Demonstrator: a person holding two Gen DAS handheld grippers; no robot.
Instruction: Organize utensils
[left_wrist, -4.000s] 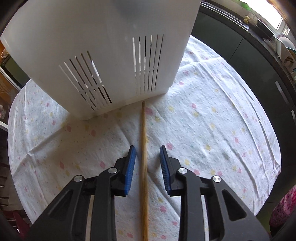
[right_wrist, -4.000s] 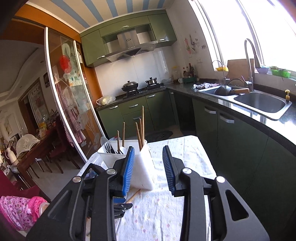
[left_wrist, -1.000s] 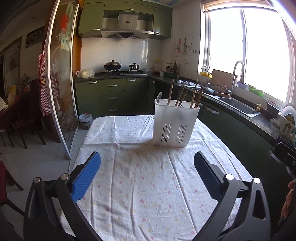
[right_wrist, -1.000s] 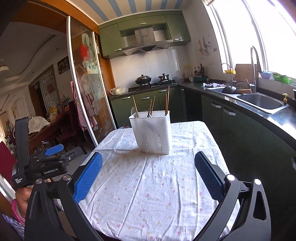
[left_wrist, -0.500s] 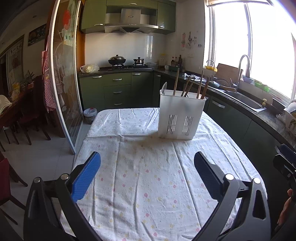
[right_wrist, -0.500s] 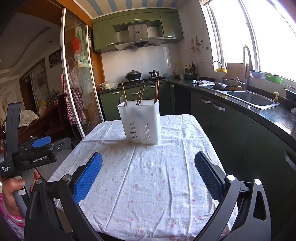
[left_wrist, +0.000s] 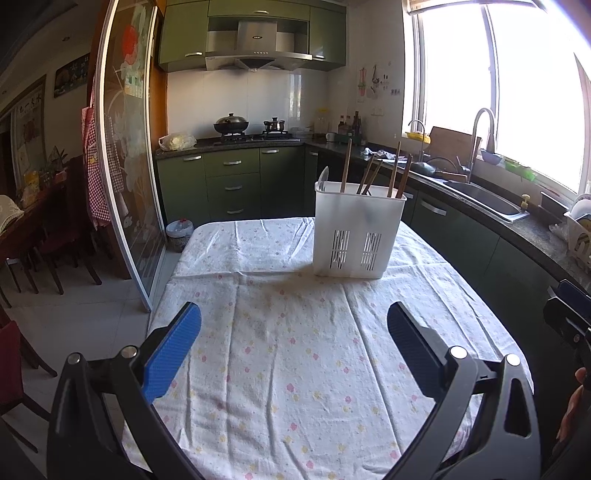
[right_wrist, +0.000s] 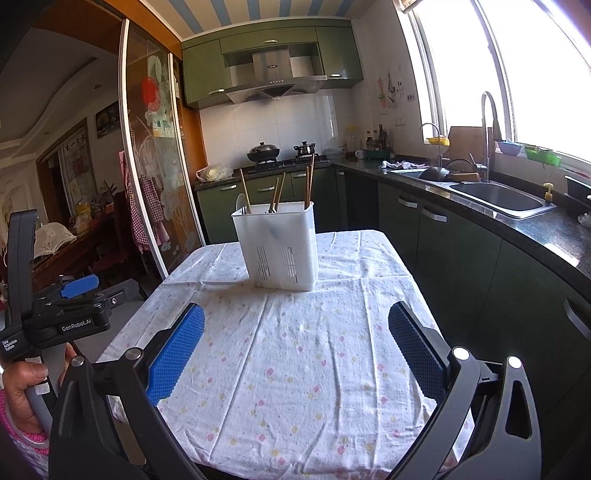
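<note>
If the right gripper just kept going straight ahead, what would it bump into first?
Probably the white utensil holder. The right gripper, jaws wide open, points over bare tablecloth toward the holder, which stands just left of centre. Depth is hard to judge, so it might only clip it.

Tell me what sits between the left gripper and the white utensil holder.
Nothing: only bare floral tablecloth between the left gripper and utensil holder, per the left wrist view.
</note>
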